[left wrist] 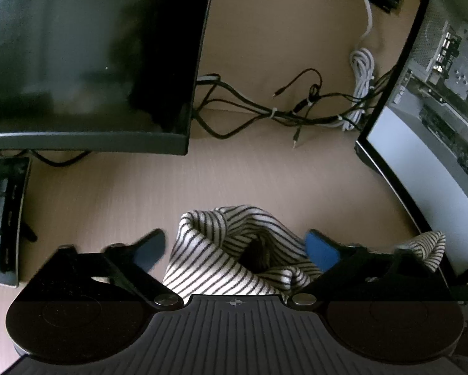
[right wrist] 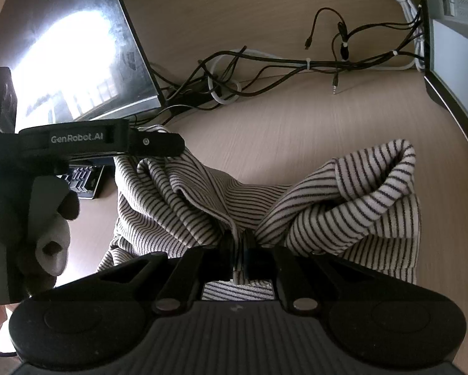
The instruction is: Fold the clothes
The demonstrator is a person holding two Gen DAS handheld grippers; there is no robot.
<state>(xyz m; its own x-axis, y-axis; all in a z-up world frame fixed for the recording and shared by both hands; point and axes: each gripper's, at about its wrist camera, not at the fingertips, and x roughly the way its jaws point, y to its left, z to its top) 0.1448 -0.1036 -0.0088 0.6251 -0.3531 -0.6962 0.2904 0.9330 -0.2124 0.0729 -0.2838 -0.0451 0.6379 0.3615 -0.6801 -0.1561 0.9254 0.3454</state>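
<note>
My right gripper [right wrist: 241, 250] pinches the striped garment [right wrist: 202, 193] heaped mid-table, while my left gripper [left wrist: 235, 250] straddles a bunched fold directly ahead, fingers [left wrist: 320, 250] partly open, not yet pressing it.

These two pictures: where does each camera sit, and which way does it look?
Left wrist: sits on the left gripper, looking down along its open blue fingers at a striped garment on the desk.
Right wrist: sits on the right gripper, shut on the garment; the left gripper shows alongside.
Both share: garment, cables, monitor.
</note>
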